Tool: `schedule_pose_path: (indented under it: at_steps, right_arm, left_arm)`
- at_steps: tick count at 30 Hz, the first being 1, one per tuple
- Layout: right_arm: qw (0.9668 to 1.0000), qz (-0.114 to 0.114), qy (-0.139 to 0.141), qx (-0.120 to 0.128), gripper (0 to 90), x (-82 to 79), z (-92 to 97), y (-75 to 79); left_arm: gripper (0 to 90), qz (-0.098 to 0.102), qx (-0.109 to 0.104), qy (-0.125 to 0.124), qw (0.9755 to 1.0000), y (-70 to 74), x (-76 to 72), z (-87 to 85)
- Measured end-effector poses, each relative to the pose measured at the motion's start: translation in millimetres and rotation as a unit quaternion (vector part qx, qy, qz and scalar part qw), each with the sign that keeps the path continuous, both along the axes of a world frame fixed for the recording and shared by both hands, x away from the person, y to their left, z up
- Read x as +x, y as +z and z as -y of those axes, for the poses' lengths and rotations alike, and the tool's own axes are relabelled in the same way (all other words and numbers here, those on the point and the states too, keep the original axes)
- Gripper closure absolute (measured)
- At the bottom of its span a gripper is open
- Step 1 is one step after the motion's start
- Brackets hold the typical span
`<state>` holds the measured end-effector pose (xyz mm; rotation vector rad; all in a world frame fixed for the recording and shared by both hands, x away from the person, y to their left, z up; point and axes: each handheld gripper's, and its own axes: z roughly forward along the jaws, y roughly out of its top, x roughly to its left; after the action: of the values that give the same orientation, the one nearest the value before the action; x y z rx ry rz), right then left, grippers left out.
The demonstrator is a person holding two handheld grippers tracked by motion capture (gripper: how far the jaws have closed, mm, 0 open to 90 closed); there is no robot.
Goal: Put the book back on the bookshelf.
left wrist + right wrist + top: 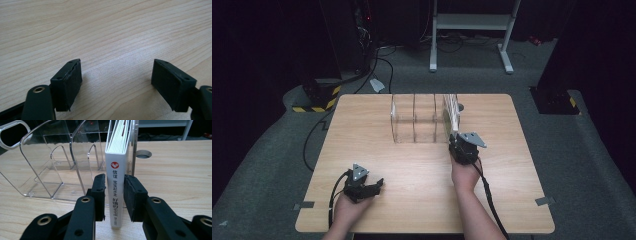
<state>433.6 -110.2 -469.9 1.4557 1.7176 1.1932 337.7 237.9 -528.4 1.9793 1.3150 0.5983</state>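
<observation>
— Looking along the right gripper (114,195), what sits between its jaws?

— A white book (115,187), standing upright with its spine toward the camera. The spine carries a red round mark near the top and a column of dark characters below. Both black pads flank the spine low down, one on each side, right against it; the jaws look clamped on the book, though I cannot tell how firmly they press.

— And where is the book in relation to the rack?

— It stands in the rightmost slot of the clear acrylic rack (50,170), hard against the end wall. The other slots to its left are see-through, with bare dividers. In the high view the same rack (414,120) sits toward the far middle of the tabletop (362,130), and the book (453,114) shows at its right end, with the right gripper (457,142) just in front of it, the hand behind on the wood.

— What about the left gripper (374,187)?

— It rests low near the front left part of the tabletop, well apart from the rack. Its own view shows the jaws standing wide apart, only wood grain between the two pads (71,82).
</observation>
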Motion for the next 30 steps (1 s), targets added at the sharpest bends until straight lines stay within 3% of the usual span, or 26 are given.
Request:
schedule_pose_path:
  at_steps: [20, 30]
  right_arm:
    - [0.9998, -0.001, 0.017, -0.013, 53.0, -5.0, 2.6, 0.1]
    - [0.9983, -0.001, 0.051, -0.029, 36.5, -21.4, 10.6, 0.5]
  left_arm:
    - [24.5, -0.001, 0.002, -0.001, 1.0, 0.1, 0.0, -0.2]
    - [24.5, -0.001, 0.001, 0.0, 1.0, 0.1, -0.1, -0.1]
